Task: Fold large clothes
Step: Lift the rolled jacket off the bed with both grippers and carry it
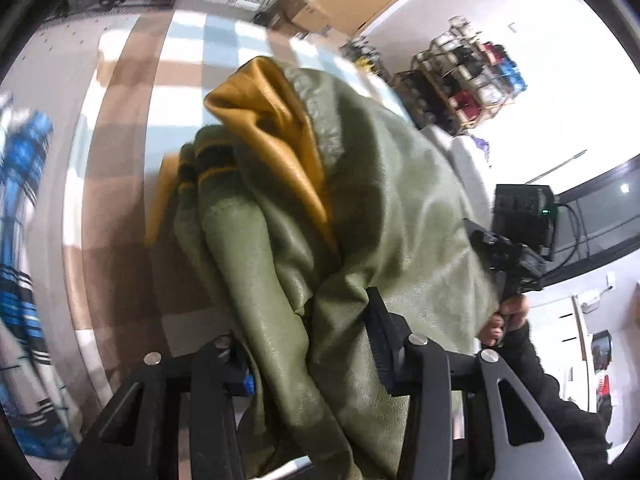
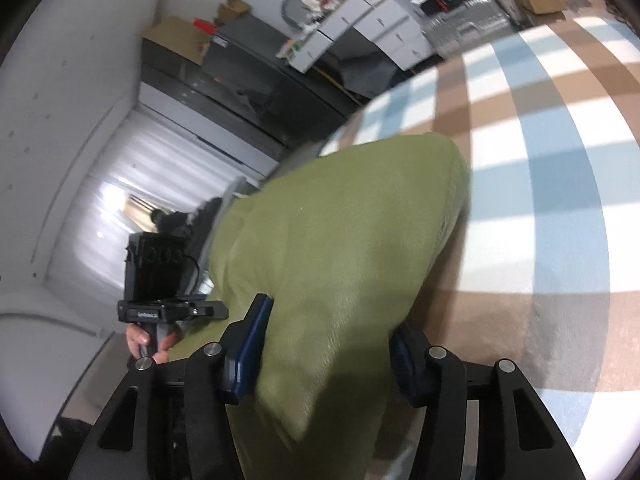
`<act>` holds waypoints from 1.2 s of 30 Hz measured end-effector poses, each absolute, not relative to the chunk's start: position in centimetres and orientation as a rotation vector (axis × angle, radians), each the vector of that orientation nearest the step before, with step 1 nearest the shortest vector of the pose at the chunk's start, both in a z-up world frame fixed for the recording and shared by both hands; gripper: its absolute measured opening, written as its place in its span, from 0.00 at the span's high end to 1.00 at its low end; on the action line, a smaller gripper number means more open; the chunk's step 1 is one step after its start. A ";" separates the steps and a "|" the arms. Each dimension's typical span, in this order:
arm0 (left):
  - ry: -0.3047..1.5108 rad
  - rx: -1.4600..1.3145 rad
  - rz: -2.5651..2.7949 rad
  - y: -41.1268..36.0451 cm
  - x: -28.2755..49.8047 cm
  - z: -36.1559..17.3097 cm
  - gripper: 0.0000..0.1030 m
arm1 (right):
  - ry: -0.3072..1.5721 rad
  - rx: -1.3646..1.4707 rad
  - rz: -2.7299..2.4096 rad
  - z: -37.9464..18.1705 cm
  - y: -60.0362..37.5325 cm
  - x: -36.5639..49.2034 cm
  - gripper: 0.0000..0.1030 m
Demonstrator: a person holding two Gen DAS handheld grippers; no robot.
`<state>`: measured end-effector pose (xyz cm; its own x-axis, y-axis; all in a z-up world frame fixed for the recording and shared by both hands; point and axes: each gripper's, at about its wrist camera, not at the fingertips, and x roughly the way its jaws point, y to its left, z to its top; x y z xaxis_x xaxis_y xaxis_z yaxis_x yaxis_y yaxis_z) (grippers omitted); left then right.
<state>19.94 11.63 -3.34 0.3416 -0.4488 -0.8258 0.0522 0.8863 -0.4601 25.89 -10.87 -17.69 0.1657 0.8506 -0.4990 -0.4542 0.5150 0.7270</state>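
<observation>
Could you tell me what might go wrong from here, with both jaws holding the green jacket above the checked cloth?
1. The left gripper holds a thick bunched wad of the green jacket, so layers could slip out unevenly.
2. The mustard lining is turned outward, so the fold may trap twisted fabric.
3. The right gripper grips a broad fold; hanging fabric may drag on the checked cloth.
</observation>
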 end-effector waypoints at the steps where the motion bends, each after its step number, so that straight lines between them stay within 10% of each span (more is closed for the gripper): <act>1: 1.169 -0.373 -0.339 12.5 20.1 -2.8 0.64 | 1.017 0.466 0.984 -16.9 -10.6 25.8 0.48; 22: 0.902 -0.314 -0.191 17.5 15.9 9.6 0.64 | 0.789 0.305 1.187 1.9 5.2 26.8 0.48; 36: 0.792 -0.182 0.064 24.4 13.2 15.4 0.63 | 0.628 0.370 1.368 4.8 19.4 25.3 0.47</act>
<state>13.24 24.37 15.35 0.7016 -0.0113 -0.7124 -0.1249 0.9825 -0.1385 25.28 19.38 4.76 0.0766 0.9770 -0.1989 -0.7879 0.1815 0.5884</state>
